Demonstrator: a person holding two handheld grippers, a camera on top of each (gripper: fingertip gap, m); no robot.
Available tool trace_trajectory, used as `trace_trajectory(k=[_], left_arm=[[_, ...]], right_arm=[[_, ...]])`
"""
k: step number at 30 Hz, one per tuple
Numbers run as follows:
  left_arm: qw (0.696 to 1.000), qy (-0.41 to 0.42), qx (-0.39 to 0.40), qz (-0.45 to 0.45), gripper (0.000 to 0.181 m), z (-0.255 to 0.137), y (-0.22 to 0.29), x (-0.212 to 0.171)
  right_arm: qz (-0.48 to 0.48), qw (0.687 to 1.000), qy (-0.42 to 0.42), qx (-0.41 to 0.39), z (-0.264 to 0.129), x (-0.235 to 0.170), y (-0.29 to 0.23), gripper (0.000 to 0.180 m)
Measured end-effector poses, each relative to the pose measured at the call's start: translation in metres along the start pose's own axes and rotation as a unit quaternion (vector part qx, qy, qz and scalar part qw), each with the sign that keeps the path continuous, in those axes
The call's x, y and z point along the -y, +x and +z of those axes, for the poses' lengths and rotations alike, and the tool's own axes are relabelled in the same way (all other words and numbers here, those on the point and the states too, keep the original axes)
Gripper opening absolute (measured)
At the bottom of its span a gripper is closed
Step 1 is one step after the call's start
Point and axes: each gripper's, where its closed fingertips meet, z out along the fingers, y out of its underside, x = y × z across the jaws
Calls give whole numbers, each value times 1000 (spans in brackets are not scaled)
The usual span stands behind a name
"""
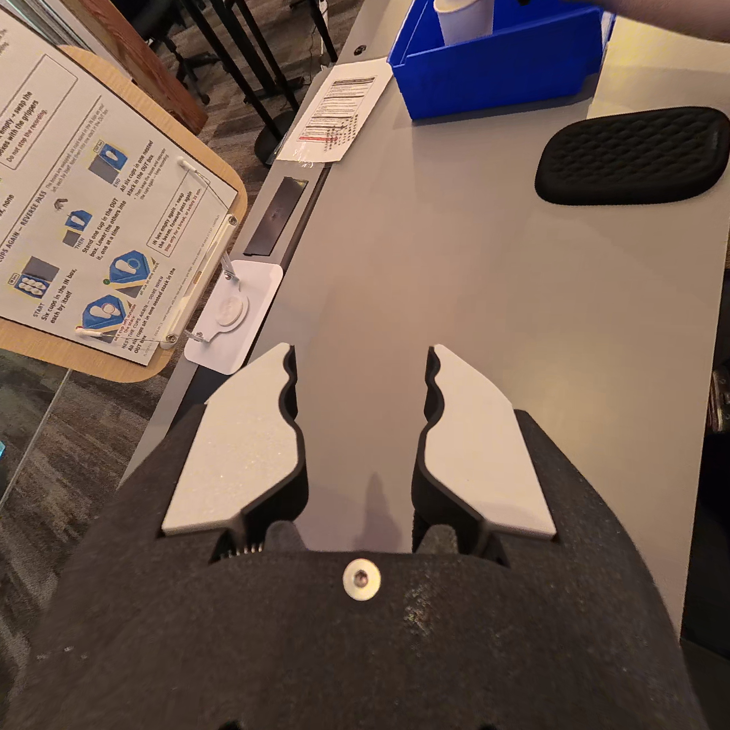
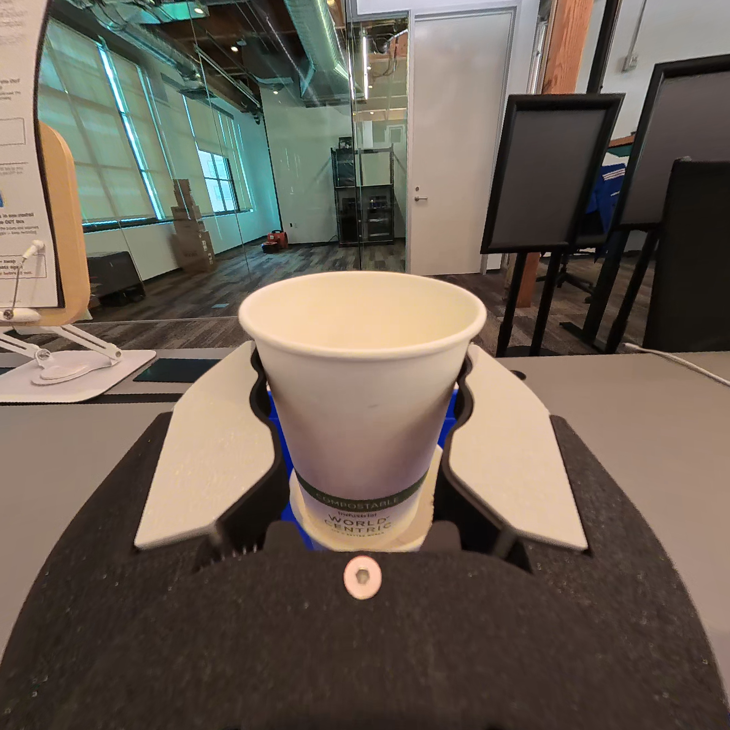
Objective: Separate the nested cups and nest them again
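My right gripper (image 2: 361, 355) is shut on a white paper cup (image 2: 361, 403), gripping it just under the rim. The cup is upright, and its base sits in or just above the rim of another white cup (image 2: 420, 525) below. A blue bin (image 2: 276, 422) shows between the fingers underneath. In the left wrist view the blue bin (image 1: 493, 79) stands at the far right of the grey table (image 1: 395, 256) with a white cup (image 1: 466, 23) rising from it. My left gripper (image 1: 361, 351) is open and empty above the table, well short of the bin.
A black padded wrist rest (image 1: 632, 154) lies right of the bin. A printed sheet (image 1: 335, 114) lies at the table's left edge. An instruction board on a white stand (image 1: 98, 221) stands off the left edge. Black easels (image 2: 553, 174) stand beyond the table.
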Motion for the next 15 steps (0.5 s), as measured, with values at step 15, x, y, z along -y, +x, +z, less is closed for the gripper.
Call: trace_trajectory(k=[15], left_arm=[[1000,0,-14,1,62,2,4,0]], right_arm=[[-29,991,-127,-3,-9,-54,-1,96]])
